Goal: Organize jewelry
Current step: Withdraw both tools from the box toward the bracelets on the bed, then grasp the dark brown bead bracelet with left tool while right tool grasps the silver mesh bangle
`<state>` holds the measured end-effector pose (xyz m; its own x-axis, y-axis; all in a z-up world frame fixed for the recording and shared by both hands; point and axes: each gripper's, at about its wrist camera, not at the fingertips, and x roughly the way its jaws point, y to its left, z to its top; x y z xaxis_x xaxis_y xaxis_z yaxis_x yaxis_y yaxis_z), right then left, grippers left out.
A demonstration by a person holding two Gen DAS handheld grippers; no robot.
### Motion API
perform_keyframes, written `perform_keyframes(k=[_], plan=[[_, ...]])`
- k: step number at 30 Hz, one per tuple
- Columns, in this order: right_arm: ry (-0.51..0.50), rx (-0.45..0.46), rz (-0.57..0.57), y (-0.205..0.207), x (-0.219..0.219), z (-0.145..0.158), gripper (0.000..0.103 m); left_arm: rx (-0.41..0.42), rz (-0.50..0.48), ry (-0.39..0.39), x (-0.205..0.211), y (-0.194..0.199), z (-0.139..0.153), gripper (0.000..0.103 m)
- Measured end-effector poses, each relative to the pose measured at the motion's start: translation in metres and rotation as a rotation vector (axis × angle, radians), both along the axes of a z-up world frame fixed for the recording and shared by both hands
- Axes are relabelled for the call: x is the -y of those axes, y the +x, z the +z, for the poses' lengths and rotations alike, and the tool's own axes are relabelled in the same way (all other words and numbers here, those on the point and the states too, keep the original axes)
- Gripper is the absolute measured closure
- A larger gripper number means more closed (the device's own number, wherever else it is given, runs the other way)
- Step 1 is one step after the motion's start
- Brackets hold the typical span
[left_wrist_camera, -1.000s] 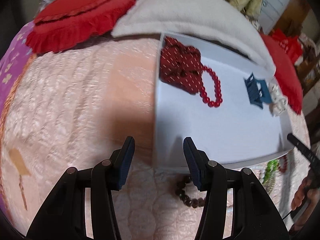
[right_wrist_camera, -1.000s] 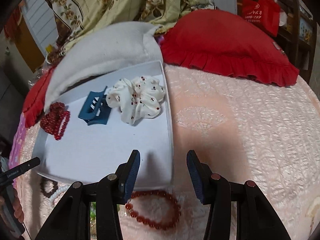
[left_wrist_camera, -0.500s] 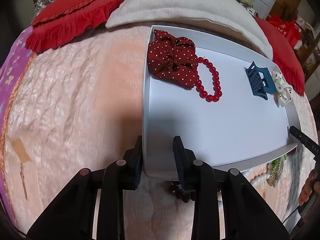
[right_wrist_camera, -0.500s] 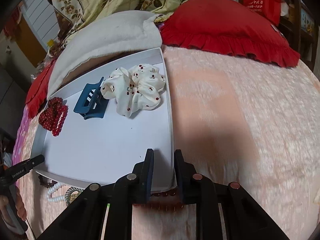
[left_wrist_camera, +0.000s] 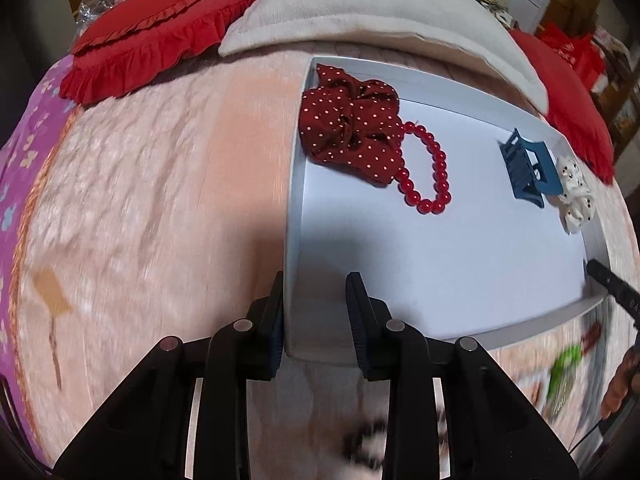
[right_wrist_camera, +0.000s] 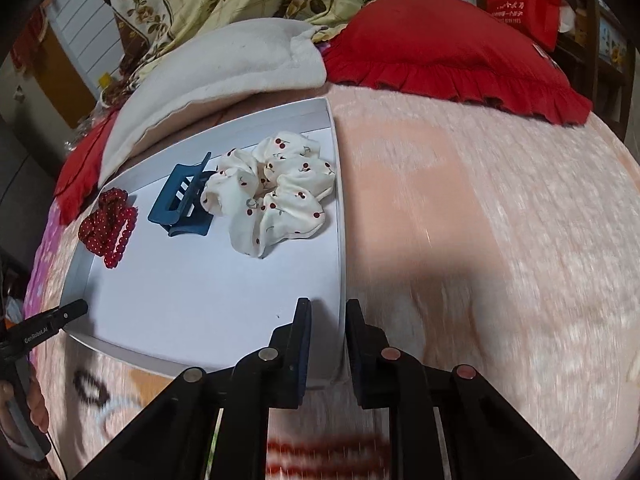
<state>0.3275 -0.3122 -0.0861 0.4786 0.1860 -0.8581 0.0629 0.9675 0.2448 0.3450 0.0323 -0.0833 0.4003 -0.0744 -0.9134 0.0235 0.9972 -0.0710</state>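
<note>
**Tray gripped at both near corners**

White tray sits on the pink bedspread, scrunchies, clip and red bead bracelet inside. Left gripper and right gripper each pinch a near-corner wall. Likely step: repositioning the tray. Next: move both in sync, level.

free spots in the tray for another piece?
Tray: near half bare, from both grippers up to the red bead bracelet and blue claw clip. Crowded at the far corners: red scrunchie, white scrunchie.
</note>
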Motion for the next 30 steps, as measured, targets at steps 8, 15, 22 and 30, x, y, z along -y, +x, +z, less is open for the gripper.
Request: perform_keyframes(k=[8, 15, 22, 30], plan=[[0.000, 0.020, 0.007, 0.017, 0.003, 0.007, 0.086, 0.023, -0.001, -0.011, 0.000, -0.003, 0.008, 0.075], [-0.063, 0.170, 0.028, -0.057, 0.008, 0.054, 0.049, 0.098, 0.047, -0.128, -0.035, -0.061, 0.045, 0.069], [0.087, 0.086, 0.185, -0.113, -0.033, 0.025, 0.056, 0.040, -0.046, -0.091, -0.009, -0.094, 0.020, 0.068], [0.046, 0.070, 0.188, -0.123, -0.062, 0.005, 0.070, 0.050, -0.091, -0.086, 0.005, -0.095, 0.002, 0.068]])
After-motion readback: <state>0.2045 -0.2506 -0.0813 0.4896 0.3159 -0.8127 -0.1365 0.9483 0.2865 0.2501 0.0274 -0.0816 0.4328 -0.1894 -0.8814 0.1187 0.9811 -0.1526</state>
